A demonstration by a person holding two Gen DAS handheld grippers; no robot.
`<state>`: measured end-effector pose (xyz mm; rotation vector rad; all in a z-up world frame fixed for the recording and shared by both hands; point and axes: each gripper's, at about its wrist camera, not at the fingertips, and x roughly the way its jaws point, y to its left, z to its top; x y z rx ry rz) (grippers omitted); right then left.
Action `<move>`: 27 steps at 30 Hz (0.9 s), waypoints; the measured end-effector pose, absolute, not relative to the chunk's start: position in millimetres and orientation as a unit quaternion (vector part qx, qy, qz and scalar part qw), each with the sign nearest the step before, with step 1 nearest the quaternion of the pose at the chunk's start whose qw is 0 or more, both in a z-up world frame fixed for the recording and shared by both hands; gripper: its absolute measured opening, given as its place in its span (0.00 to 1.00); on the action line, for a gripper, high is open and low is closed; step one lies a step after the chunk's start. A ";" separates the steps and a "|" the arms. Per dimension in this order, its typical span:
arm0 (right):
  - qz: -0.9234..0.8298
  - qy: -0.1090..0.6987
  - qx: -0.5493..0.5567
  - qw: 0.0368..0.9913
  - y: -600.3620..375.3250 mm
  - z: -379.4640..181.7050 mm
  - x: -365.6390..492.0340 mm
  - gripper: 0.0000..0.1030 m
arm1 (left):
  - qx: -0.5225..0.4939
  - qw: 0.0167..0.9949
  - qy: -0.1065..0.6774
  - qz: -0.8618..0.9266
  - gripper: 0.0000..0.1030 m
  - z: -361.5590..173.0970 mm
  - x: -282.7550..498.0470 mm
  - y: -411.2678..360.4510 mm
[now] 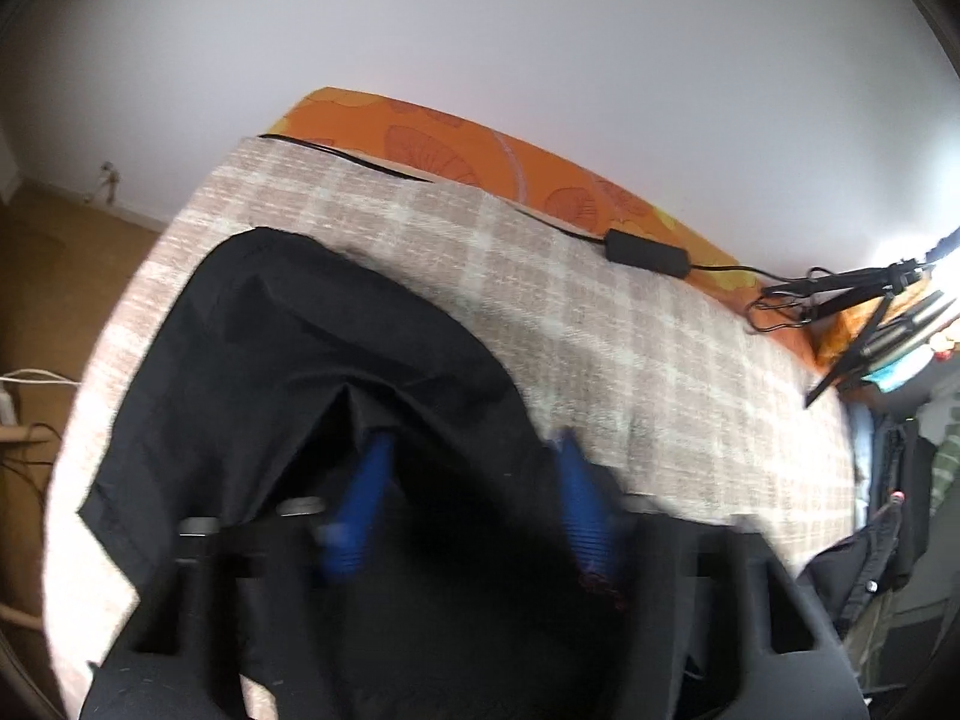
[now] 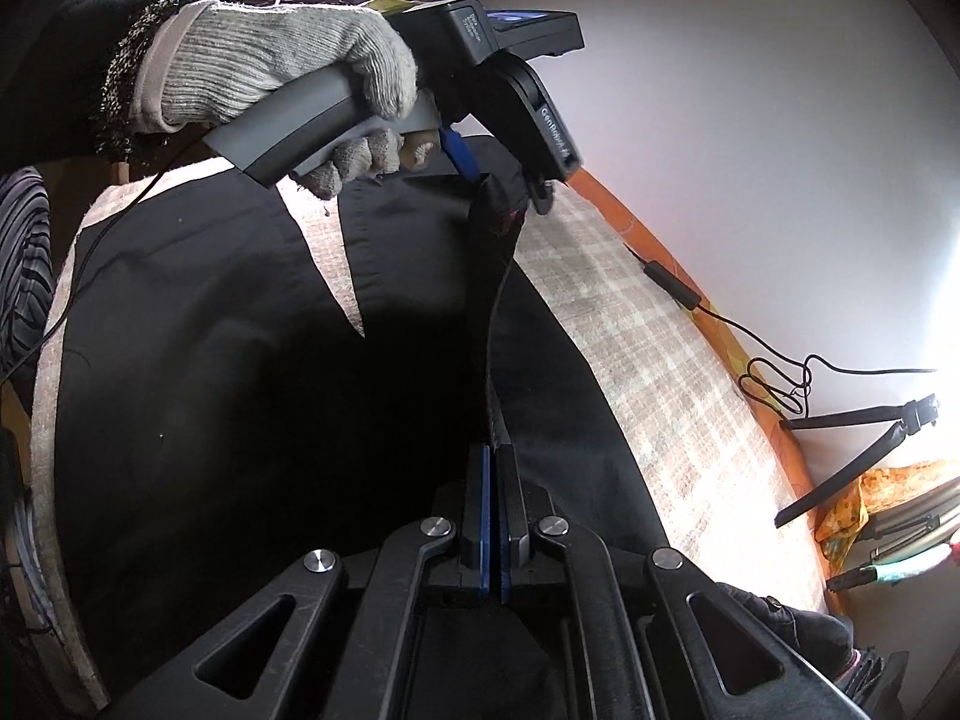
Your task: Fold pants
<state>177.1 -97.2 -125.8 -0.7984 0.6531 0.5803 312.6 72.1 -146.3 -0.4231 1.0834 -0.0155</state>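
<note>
The black pants (image 2: 240,360) lie rumpled on the checked bed (image 2: 660,348), one edge lifted into a taut strip between both tools. The right tool (image 2: 493,480) is clenched on that strip's near end. The left tool (image 2: 504,180) grasps a bunched fold at its far end.

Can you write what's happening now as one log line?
left gripper: shut on pants | right gripper: shut on pants | edge: stretched between them

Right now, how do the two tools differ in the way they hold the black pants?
The right tool has its fingers almost together on a thin flat edge of the pants; the left tool has them wider, around a bunched wad. A gloved hand shows on the left tool; none shows on the right tool. Both pinch the same black pants.
</note>
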 end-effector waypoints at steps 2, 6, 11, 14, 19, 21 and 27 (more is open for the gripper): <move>0.270 0.305 -0.374 0.833 -97.5 -126.2 177.9 0.00 | -0.216 0.843 0.491 -0.025 0.15 -147.7 309.5 73.4; 0.265 0.302 -0.367 0.839 -99.2 -123.5 178.9 0.00 | -0.216 0.861 0.459 -0.036 0.04 -144.1 301.9 73.5; 0.250 0.289 -0.361 0.851 -103.1 -111.0 177.5 0.00 | -0.229 0.871 0.432 -0.045 0.04 -130.2 282.1 82.1; 0.239 0.279 -0.360 0.857 -104.7 -100.3 172.9 0.00 | -0.227 0.880 0.413 -0.053 0.04 -117.3 265.5 85.6; 0.235 0.270 -0.371 0.857 -102.3 -87.4 149.5 0.00 | -0.220 0.896 0.380 -0.062 0.04 -94.3 229.0 86.3; 0.235 0.267 -0.377 0.855 -100.1 -84.3 136.7 0.00 | -0.214 0.902 0.369 -0.065 0.04 -86.2 211.3 87.3; 0.232 0.263 -0.381 0.855 -99.4 -77.6 100.4 0.00 | -0.212 0.913 0.343 -0.067 0.03 -72.4 154.5 92.7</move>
